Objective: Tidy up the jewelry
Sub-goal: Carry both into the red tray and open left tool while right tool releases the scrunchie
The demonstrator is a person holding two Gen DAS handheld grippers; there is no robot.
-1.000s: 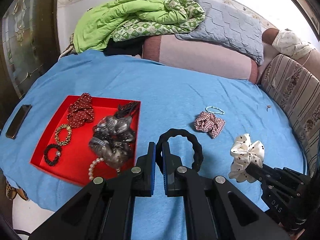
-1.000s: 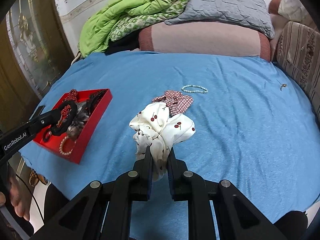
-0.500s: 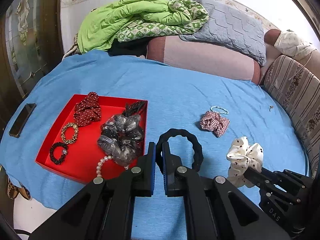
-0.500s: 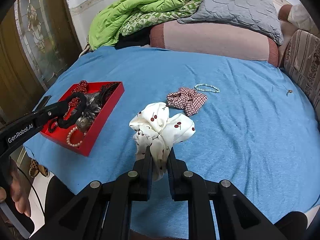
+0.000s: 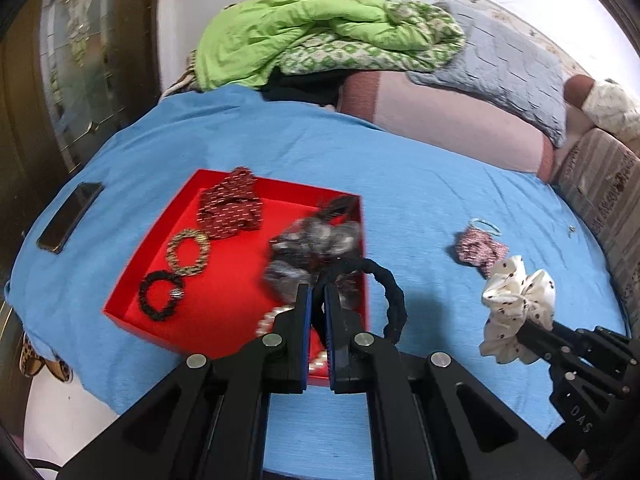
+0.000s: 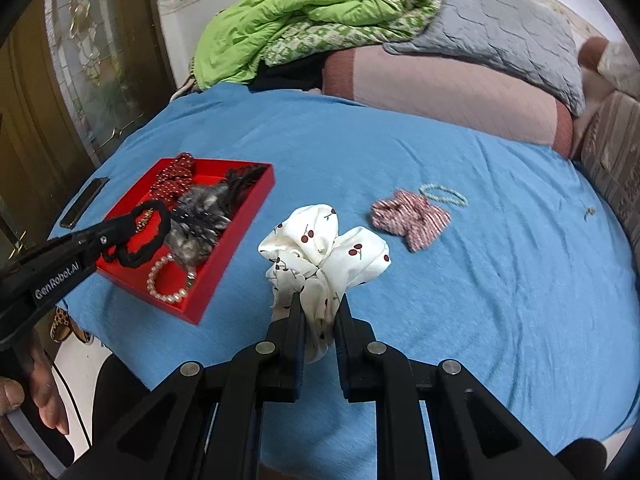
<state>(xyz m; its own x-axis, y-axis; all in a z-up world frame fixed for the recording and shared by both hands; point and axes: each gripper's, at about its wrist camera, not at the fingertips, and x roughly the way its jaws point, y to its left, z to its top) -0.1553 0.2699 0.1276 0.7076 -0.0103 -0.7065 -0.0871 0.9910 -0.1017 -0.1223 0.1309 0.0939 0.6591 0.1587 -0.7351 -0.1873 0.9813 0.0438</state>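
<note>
My left gripper (image 5: 317, 296) is shut on a black hair tie (image 5: 390, 300) and holds it over the right edge of the red tray (image 5: 132, 276). The same hair tie shows in the right wrist view (image 6: 152, 236) above the tray (image 6: 240, 224). My right gripper (image 6: 320, 304) is shut on a white cherry-print scrunchie (image 6: 320, 248), held above the blue bedsheet; it shows in the left wrist view (image 5: 516, 300). The tray holds a red scrunchie (image 5: 232, 208), a grey scrunchie (image 5: 316, 244), a gold tie (image 5: 188, 252), a black tie (image 5: 162, 296) and a pearl bracelet (image 6: 168, 280).
A plaid scrunchie (image 6: 412, 218) and a pale green bead bracelet (image 6: 442, 194) lie on the blue sheet (image 6: 480, 280) to the right. A phone (image 5: 70, 216) lies left of the tray. Pillows and a green quilt (image 5: 304, 32) pile at the back.
My left gripper has moved left with the black hair tie, from beside the tray to over its right edge. The right gripper still holds the white scrunchie and has moved left too.
</note>
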